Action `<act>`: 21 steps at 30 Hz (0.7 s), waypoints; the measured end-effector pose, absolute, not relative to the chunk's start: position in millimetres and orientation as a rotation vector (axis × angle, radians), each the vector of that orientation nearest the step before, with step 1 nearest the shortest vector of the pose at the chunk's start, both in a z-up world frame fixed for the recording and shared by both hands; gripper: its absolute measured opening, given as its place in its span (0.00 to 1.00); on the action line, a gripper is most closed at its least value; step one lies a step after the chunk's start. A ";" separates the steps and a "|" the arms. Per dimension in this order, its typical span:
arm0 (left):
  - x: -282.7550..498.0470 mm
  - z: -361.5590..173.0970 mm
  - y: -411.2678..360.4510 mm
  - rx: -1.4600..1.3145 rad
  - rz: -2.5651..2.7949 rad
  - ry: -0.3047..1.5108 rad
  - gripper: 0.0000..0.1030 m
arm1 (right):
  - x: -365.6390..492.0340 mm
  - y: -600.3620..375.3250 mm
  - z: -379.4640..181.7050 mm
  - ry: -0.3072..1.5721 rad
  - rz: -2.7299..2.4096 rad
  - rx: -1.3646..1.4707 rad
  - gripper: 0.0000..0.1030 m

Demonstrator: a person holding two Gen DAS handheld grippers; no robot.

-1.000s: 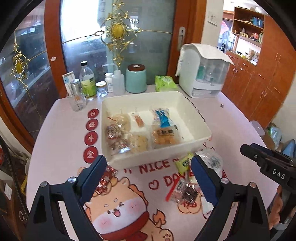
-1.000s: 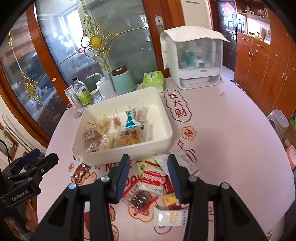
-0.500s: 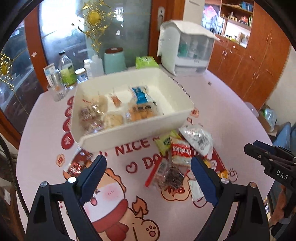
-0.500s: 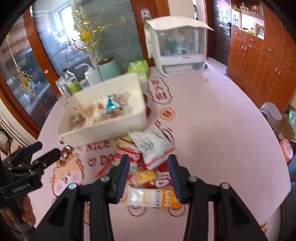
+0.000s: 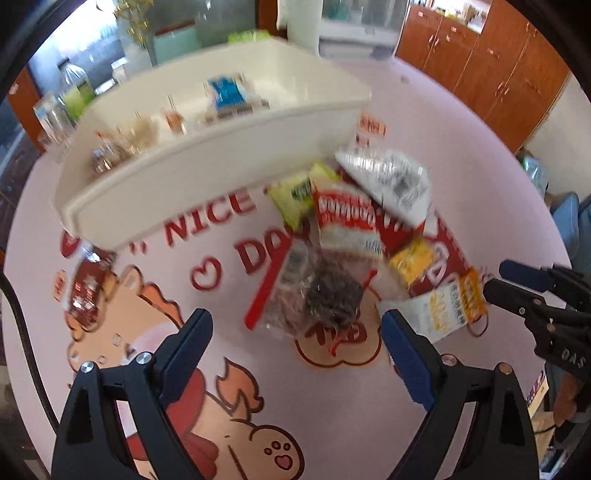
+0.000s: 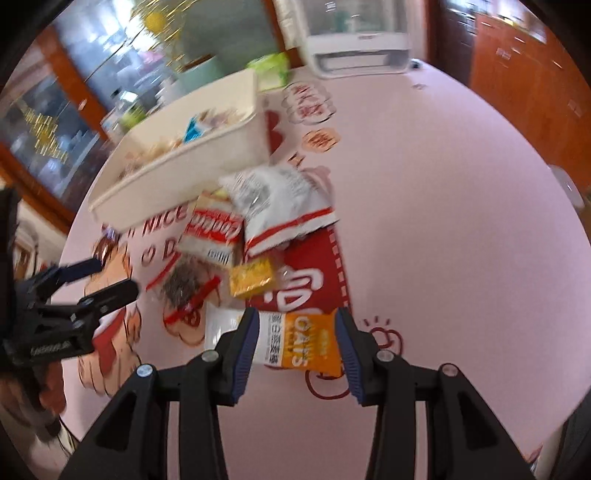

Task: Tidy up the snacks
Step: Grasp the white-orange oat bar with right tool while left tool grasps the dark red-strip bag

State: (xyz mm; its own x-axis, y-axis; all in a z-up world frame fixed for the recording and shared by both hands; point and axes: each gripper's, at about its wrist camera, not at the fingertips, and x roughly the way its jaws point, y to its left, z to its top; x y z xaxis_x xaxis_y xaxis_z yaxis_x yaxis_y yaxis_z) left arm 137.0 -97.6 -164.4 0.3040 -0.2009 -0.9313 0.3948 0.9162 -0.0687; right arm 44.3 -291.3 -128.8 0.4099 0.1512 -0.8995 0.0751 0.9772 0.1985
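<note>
A pink surface point(image 5: 424, 122) printed with a cartoon dog point(image 5: 221, 413) and red lettering. At its far edge stand a green-labelled bottle point(image 5: 75, 92), a teal canister point(image 5: 173, 40) and a white appliance point(image 6: 354, 33). Wooden cabinets point(image 5: 491, 62) behind.

Ahead of the left hand-held gripper point(image 5: 297, 328), a glossy, crinkled clear-plastic snack bag point(image 5: 317, 291) lies. The bin point(image 5: 207, 155) beyond looks like smooth matt plastic; the tabletop point(image 5: 461, 155) cover is smooth.

Snacks: part binned, part loose on the table.
White bin point(image 5: 207, 162) holds several small packets, one blue point(image 5: 225, 92). Just beside its near wall lies an overlapping heap: white-and-red bag point(image 6: 277, 199), cookie pack point(image 6: 214, 230), yellow packet point(image 6: 253, 277), clear dark-filled packet point(image 5: 321, 291), oats bar point(image 6: 295, 341) nearest.
</note>
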 end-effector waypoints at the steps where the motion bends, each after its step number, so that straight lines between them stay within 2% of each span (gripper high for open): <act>1: 137.4 -167.9 -96.9 0.180 -0.393 1.209 0.89 | 44.6 -286.2 -131.7 1.151 0.079 0.183 0.42; 8: 143.4 -184.5 -88.9 0.088 -0.347 1.277 0.89 | 58.6 -258.6 -150.4 1.169 0.310 -0.015 0.42; 21: 176.9 -200.5 -106.1 -0.147 -0.172 1.377 0.89 | 76.4 -248.7 -159.3 1.228 0.611 -0.154 0.45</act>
